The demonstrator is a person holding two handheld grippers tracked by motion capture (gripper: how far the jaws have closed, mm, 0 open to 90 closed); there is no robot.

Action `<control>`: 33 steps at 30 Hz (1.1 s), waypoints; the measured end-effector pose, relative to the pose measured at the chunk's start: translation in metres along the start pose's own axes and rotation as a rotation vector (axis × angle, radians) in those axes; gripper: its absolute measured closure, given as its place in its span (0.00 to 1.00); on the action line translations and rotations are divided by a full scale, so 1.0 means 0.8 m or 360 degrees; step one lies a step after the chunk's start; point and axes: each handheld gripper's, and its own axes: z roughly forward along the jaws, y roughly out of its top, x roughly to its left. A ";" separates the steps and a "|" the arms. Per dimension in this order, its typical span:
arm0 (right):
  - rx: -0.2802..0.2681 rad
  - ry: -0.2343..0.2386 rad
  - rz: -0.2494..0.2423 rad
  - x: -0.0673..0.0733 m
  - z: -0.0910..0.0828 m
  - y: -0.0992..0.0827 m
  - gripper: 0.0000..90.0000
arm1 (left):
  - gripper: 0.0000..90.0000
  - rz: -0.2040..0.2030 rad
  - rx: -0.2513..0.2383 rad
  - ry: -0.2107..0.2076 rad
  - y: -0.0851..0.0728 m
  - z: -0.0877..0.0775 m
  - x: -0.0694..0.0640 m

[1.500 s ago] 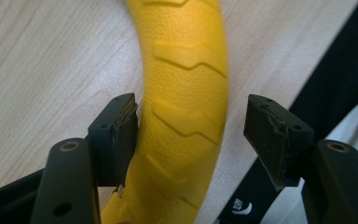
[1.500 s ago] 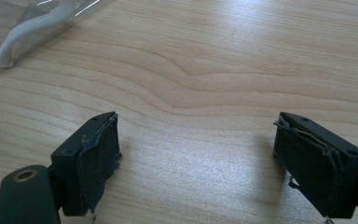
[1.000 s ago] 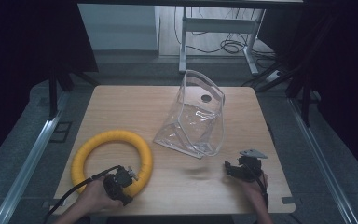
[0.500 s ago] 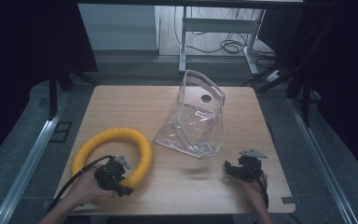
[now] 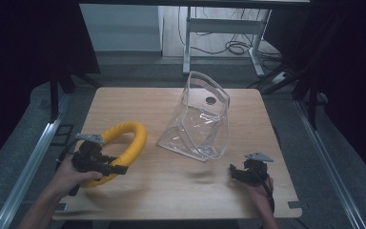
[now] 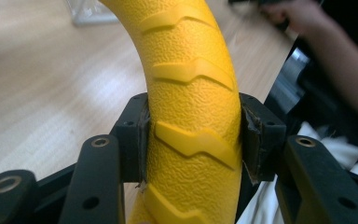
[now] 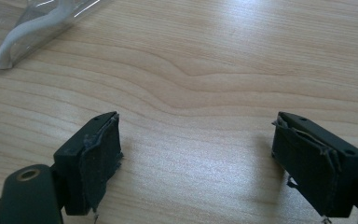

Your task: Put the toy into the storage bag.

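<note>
From the high view, your left gripper (image 5: 106,168) is clamped on the near side of the yellow ring (image 5: 124,143), which tilts up off the table (image 5: 162,191) and arcs away from the gripper toward the clear bag (image 5: 200,119). Bare wood lies between ring and bag, and the table's left edge is near your left hand (image 5: 71,174). Your right gripper (image 5: 240,174) rests low by the near right corner, well apart from the ring, with the bag beyond it.

In the left gripper view, both pads (image 6: 140,140) press the ring's ribbed sides; the ring rises straight up between the jaws.

In the right gripper view, your jaws stand wide with nothing between them, over bare wood; a bag corner (image 7: 37,28) lies ahead to their left.
</note>
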 end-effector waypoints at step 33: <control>-0.0004 -0.0005 0.0010 0.000 0.000 0.000 0.18 | 0.56 -0.0275 -0.0763 -0.0247 0.015 -0.080 0.031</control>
